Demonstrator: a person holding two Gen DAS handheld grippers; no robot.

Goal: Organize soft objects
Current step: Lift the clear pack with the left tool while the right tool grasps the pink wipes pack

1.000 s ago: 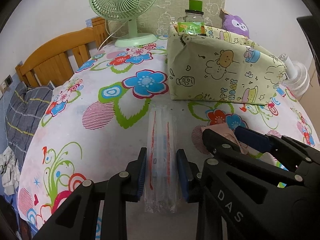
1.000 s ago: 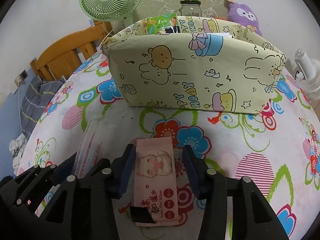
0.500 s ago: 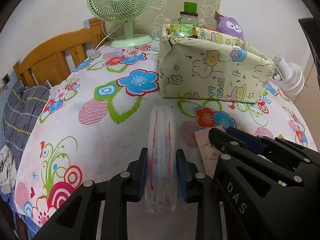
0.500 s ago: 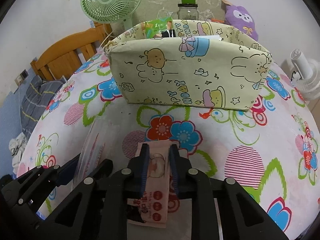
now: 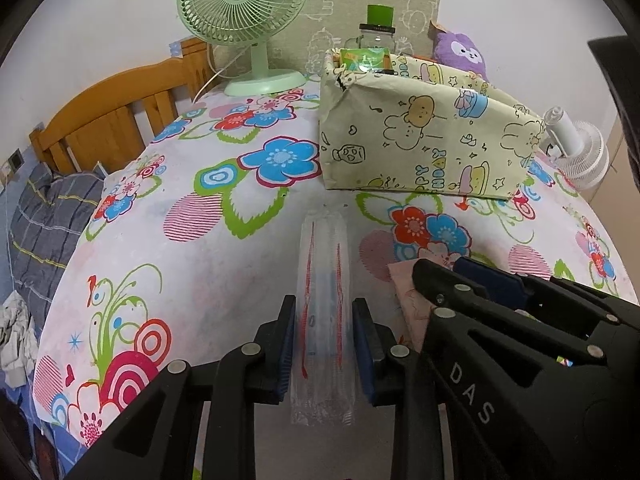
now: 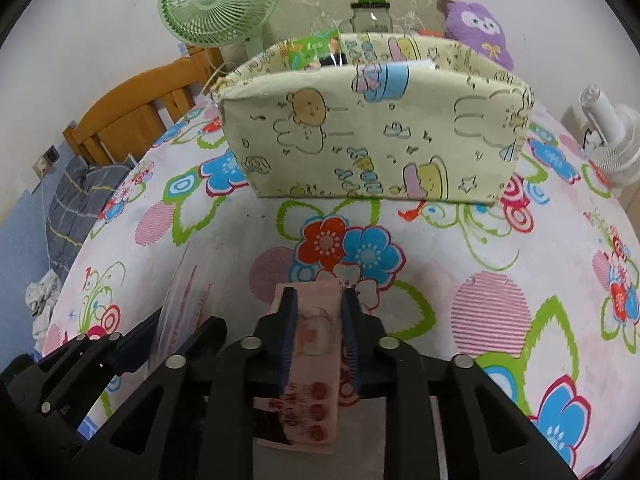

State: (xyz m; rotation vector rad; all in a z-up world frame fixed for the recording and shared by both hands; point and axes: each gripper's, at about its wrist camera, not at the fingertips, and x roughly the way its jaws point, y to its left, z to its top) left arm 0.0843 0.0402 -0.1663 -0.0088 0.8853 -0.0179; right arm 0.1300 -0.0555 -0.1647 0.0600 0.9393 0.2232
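Plastic crinkles between the fingers of my left gripper, which pinch a long clear sleeve with red print down its sides; it feels like it would be light, thin and slippery, a soft packet that buckles if squeezed hard, so I judge the middle of its length the best place to hold, where it lies now across the flowered tabletop; just beside it, the fingers of my right gripper have just been easing wider after a tight squeeze, and they flank a pink wipes pack that sits between them, the pads close against its sides, though whether they press firmly I cannot tell; that pack looks squashy and a little heavier, with a slick film wrapper, so a grip across its narrow width near the centre should keep it from drooping or sliding; farther on stands the cartoon-printed fabric bin, open-topped, with a green packet already inside, the likely home for both; beyond it a green fan and a purple plush toy sit against the wall.
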